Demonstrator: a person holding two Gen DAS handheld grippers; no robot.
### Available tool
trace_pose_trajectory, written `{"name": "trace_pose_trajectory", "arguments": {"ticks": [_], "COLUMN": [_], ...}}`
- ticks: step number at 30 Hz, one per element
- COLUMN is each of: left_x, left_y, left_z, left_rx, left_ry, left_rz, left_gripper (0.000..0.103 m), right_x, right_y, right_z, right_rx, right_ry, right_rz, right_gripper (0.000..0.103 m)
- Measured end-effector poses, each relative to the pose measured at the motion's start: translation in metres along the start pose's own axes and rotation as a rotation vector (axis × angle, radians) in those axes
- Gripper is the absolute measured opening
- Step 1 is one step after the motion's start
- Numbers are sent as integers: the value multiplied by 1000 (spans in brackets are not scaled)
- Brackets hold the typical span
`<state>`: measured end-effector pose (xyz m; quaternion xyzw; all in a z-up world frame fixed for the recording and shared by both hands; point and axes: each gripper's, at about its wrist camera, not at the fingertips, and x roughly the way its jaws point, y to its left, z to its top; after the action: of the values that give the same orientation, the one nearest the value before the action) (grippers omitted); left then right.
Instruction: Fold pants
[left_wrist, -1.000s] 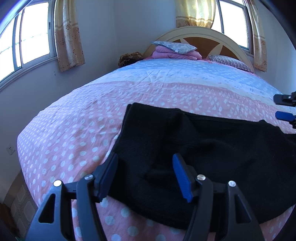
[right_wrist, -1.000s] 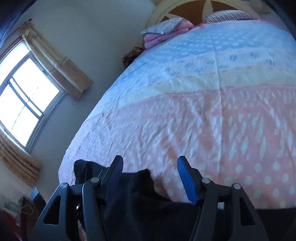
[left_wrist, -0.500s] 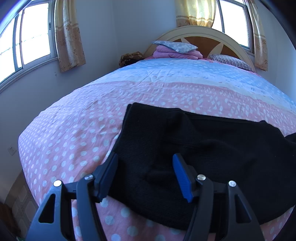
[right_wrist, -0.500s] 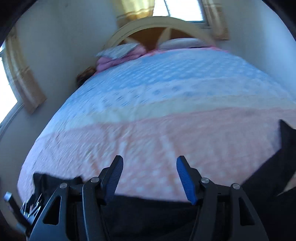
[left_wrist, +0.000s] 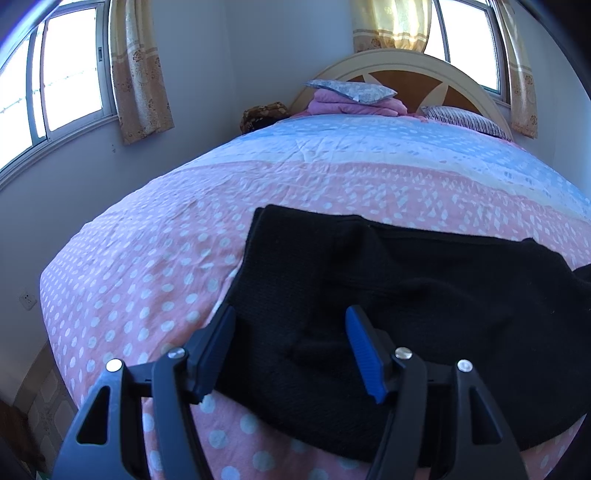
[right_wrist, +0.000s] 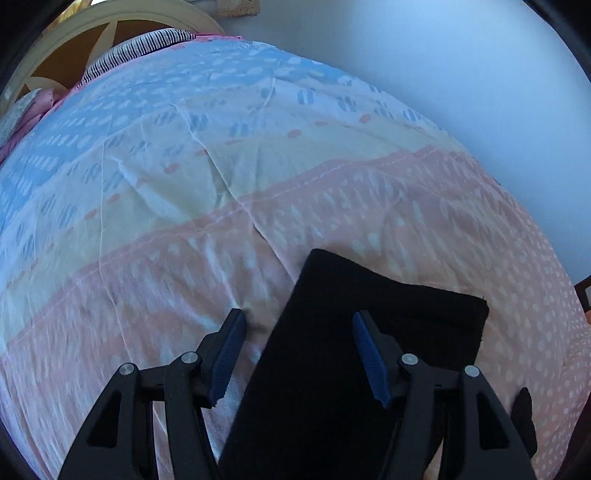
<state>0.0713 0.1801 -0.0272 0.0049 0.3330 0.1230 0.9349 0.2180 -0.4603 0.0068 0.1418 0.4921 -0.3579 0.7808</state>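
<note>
Black pants (left_wrist: 406, 295) lie spread across the near part of a pink dotted bedspread (left_wrist: 147, 266). In the left wrist view my left gripper (left_wrist: 290, 350) is open and empty, hovering over the pants' left end near the front edge of the bed. In the right wrist view a black pant leg end (right_wrist: 369, 332) with a squared hem lies on the bedspread. My right gripper (right_wrist: 299, 354) is open and empty above it, with its left finger (right_wrist: 225, 354) over the sheet.
Folded pink bedding and pillows (left_wrist: 354, 98) are stacked at the headboard (left_wrist: 406, 70). A striped pillow (right_wrist: 140, 48) lies at the head of the bed. Walls and windows (left_wrist: 62, 81) stand to the left, and a wall (right_wrist: 480, 92) runs along the bed's right side.
My right gripper has swung from the left end of the pants to the right, now over the leg hem. My left gripper has stayed still.
</note>
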Motion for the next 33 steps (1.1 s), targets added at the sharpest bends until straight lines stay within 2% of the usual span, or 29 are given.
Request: {"name": "trace_pose_trajectory", "arguments": {"ticks": [1, 3, 4, 5, 7, 9, 11, 13, 16, 18, 20, 24, 27, 33], "left_x": [0, 0, 0, 0, 0, 0, -1, -1, -1, -1, -2, 0, 1, 2], "left_y": [0, 0, 0, 0, 0, 0, 0, -1, -1, -2, -3, -4, -5, -4], "left_z": [0, 0, 0, 0, 0, -1, -1, -2, -2, -3, -3, -2, -1, 0], "left_rx": [0, 0, 1, 0, 0, -2, -4, -4, -4, -3, 1, 6, 7, 12], "left_ry": [-1, -1, -1, -1, -2, -4, -5, -7, -7, -7, -5, 3, 7, 12], "left_rz": [1, 2, 1, 0, -1, -4, -5, -3, -2, 0, 7, 13, 17, 17], "left_gripper": [65, 65, 65, 65, 65, 65, 65, 65, 65, 65, 66, 66, 67, 67], "right_x": [-4, -8, -10, -14, -23, -41, -73, -98, -134, -142, -143, -124, -102, -64], "right_y": [-3, -6, -8, -15, -28, -50, -83, -110, -164, -189, -213, -251, -267, -284], "right_z": [-2, -1, -2, -3, -4, -7, -16, -26, -58, -79, -104, -148, -176, -207], "right_rx": [6, 5, 7, 22, 46, 100, 154, 184, 248, 276, 293, 386, 444, 509], "right_ry": [8, 23, 30, 48, 62, 39, -30, -92, -182, -214, -234, -231, -186, -81], "right_rz": [6, 8, 17, 57, 148, 294, 438, 535, 656, 681, 654, 673, 706, 685], "right_gripper": [60, 31, 8, 5, 3, 3, 3, 3, 3, 3, 3, 3, 3, 5]}}
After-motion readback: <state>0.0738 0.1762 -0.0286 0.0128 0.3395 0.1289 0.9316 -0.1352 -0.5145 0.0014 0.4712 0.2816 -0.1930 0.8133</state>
